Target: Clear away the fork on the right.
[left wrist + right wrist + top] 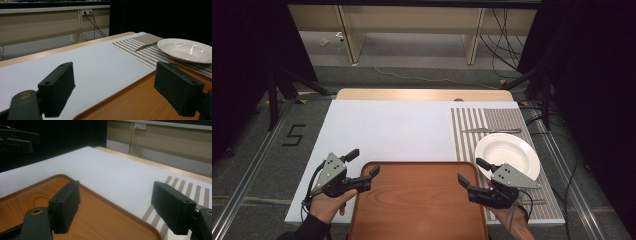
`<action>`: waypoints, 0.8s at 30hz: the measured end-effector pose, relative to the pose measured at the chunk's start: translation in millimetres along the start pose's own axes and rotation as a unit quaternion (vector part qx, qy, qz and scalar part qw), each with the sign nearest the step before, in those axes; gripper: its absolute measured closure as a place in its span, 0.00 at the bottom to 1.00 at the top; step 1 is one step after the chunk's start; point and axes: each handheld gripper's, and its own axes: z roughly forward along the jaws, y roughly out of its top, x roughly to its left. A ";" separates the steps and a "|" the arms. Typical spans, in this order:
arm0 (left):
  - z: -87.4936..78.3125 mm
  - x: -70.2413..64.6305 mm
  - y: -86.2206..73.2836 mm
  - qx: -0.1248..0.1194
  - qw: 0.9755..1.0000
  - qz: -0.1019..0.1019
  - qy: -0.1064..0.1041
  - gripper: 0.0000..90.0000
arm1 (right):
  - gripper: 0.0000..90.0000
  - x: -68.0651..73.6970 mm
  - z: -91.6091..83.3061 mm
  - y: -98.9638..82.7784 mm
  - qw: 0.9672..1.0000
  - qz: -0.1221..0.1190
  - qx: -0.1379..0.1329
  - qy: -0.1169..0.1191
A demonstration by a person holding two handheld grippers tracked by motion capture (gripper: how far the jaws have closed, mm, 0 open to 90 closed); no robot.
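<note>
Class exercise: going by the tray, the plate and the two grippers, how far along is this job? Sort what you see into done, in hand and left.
Done: nothing looks moved yet; the wooden tray lies bare, and the white plate sits on the striped mat with a knife beyond it. In hand: the left gripper and right gripper stand open over the tray's two far corners, holding nothing. Left: probably gripping and handling the tray.

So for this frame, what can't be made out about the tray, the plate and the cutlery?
- Wooden tray: near edge cut off by the bottom of the high view.
- White plate: near rim hidden behind the right gripper in the high view.
- Knife: too small and blurred to show any detail.
- Utensil near the placemat's front edge: mostly hidden by the right gripper; type unclear.
</note>
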 end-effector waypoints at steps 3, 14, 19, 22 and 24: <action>0.0 0.0 0.0 0.000 1.000 -0.001 0.001 0.18 | 0.27 0.4 0.3 0.1 1.000 -0.001 0.000 0.001; -0.2 0.0 0.2 -0.001 1.000 0.000 0.000 0.18 | 0.27 -1.8 -0.3 0.4 1.000 -0.005 0.006 0.001; -0.3 -0.2 0.4 -0.001 1.000 0.002 0.000 0.18 | 0.27 -2.3 -1.7 1.1 1.000 -0.008 0.008 -0.001; -0.5 -0.2 0.5 -0.002 1.000 0.002 0.000 0.18 | 0.27 -3.8 -3.2 1.5 1.000 -0.009 0.009 -0.002; -0.7 -0.1 0.7 -0.002 1.000 0.002 0.000 0.18 | 0.27 -5.2 -4.2 1.7 1.000 -0.011 0.011 -0.004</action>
